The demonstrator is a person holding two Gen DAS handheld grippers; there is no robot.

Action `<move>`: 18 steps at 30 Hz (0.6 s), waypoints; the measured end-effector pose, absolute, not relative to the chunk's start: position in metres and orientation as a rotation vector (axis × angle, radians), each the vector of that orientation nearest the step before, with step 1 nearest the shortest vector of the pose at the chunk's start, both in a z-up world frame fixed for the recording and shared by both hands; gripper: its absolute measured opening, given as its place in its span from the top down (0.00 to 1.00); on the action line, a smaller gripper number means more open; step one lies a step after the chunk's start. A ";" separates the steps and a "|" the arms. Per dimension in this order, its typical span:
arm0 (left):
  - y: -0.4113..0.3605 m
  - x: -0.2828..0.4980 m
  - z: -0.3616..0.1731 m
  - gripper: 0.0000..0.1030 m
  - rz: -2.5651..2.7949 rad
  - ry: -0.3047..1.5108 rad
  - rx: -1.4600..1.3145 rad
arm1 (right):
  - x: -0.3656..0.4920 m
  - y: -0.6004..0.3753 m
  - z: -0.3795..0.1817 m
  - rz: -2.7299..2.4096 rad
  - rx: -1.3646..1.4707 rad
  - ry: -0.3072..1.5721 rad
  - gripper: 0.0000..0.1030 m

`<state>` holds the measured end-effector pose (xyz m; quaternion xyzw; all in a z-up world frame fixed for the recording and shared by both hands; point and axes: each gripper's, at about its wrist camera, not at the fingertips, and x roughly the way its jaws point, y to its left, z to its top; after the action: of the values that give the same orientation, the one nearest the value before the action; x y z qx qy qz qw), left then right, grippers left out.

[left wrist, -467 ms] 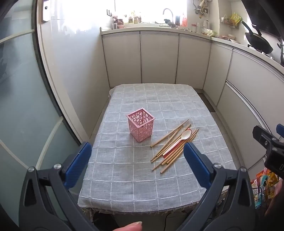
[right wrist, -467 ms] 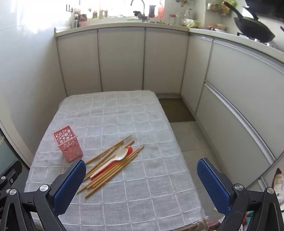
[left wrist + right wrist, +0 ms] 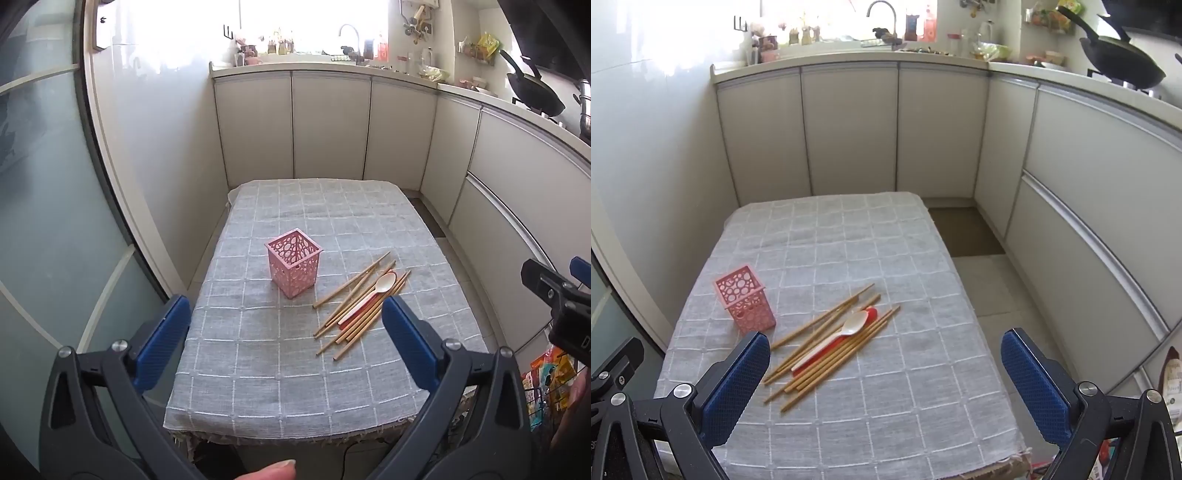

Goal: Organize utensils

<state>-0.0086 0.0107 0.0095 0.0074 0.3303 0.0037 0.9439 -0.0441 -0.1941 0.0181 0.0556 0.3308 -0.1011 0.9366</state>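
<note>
A pink perforated holder [image 3: 294, 267] [image 3: 745, 302] stands upright and empty on the grey checked tablecloth [image 3: 280, 369] [image 3: 886, 406]. To its right lies a pile of several wooden chopsticks [image 3: 343, 325] [image 3: 812, 325], with a white spoon [image 3: 384, 282] [image 3: 854, 325] resting on a red spoon [image 3: 870, 314] among them. My left gripper [image 3: 286, 341] hovers wide open above the table's near edge, short of the holder. My right gripper [image 3: 886, 386] is also wide open with nothing between its blue pads, just right of the pile; part of it [image 3: 554, 291] shows at the right of the left wrist view.
White kitchen cabinets [image 3: 849, 129] wrap the far and right sides, with a cluttered counter and a black wok [image 3: 1119, 62]. A glass door [image 3: 37, 240] stands to the left. A narrow floor strip [image 3: 982, 288] runs right of the table. A fingertip [image 3: 273, 470] shows at the bottom.
Both grippers have edged slightly forward toward the table; the utensils and holder have not moved.
</note>
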 end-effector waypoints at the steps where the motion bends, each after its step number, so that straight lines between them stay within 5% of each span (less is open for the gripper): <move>1: 0.012 -0.008 0.010 0.00 0.008 0.671 0.012 | -0.044 -0.193 0.018 -0.209 0.109 0.675 0.00; 18: 0.011 -0.013 0.011 0.00 0.007 0.656 0.012 | -0.044 -0.180 0.019 -0.217 0.091 0.664 0.00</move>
<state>-0.0129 0.0107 0.0109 0.0059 0.3222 0.0032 0.9466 -0.0442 -0.1801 0.0193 0.0444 0.3251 -0.1064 0.9386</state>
